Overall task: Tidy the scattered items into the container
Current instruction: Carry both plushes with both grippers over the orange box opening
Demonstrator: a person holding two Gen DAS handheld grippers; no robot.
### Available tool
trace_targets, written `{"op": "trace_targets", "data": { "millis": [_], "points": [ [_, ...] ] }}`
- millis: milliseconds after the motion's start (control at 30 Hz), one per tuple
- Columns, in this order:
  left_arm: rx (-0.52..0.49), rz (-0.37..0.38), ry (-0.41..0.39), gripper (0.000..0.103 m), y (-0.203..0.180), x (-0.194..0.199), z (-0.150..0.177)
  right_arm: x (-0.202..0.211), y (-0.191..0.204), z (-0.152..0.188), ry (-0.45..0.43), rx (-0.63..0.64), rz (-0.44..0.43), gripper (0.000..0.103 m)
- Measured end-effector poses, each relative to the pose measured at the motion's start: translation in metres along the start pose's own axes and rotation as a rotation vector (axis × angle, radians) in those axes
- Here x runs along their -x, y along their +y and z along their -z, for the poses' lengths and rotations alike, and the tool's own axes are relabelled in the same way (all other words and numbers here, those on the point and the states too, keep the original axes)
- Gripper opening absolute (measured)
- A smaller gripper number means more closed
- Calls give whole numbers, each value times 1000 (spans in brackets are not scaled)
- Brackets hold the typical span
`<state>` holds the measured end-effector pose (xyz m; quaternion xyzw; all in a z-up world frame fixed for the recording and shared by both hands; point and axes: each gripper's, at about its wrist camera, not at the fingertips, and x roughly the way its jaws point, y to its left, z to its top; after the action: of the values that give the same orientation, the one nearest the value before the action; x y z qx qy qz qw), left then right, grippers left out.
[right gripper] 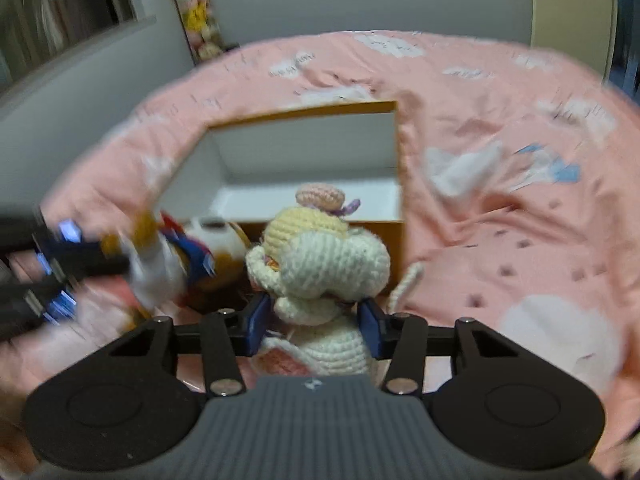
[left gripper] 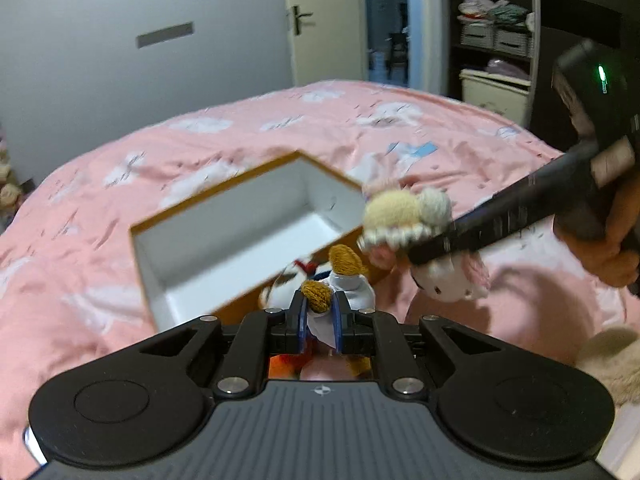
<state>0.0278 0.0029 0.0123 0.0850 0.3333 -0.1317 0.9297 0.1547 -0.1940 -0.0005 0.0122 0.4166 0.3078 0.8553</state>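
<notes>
Crocheted doll [right gripper: 320,276] sits clamped between right jaws.

Our right gripper [right gripper: 316,320] is clamped on a cream crochet doll [right gripper: 320,276] just in front of the open box [right gripper: 304,152] on the pink bedspread [right gripper: 500,216]. At left, blurred, our left gripper [right gripper: 80,264] grips a white and orange toy [right gripper: 160,260] near the box's front.

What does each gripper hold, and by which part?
The left gripper pinches a brown-handed doll by its white clothing. The right gripper grips a cream crocheted doll about its middle, below the head.
</notes>
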Motion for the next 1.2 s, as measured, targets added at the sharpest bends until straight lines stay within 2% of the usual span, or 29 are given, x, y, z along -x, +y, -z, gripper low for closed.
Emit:
{"op": "trace_targets", "data": {
  "millis": [133,267,433,500,633,700,800,1000,1100,1200],
  "points": [
    [53,-33,97,14,7,-6,17,-24,-2,0,61,-170,-135,51],
    [107,-11,150,14,11,-16,27,-47,-4,16,127,-273,-171,51],
    [137,22,169,18,20,-21,26,-49,-4,22,124,-313,-166,51],
    [154,44,176,29,25,-20,26,-49,-1,22,125,-299,-164,51],
    [199,91,160,57,36,-9,27,-52,-2,19,125,-291,-169,51],
    [229,95,154,59,41,-10,22,-52,-4,17,128,-290,-174,51],
    [291,108,174,66,51,-25,15,-52,-8,17,136,-288,-174,50],
    [429,145,285,65,66,-66,18,-57,-15,12,150,-303,-184,51],
    [486,143,298,56,69,-75,22,-69,-22,7,162,-314,-184,55],
    [475,120,284,49,65,-74,22,-81,-29,5,186,-338,-152,57]
  ]
}}
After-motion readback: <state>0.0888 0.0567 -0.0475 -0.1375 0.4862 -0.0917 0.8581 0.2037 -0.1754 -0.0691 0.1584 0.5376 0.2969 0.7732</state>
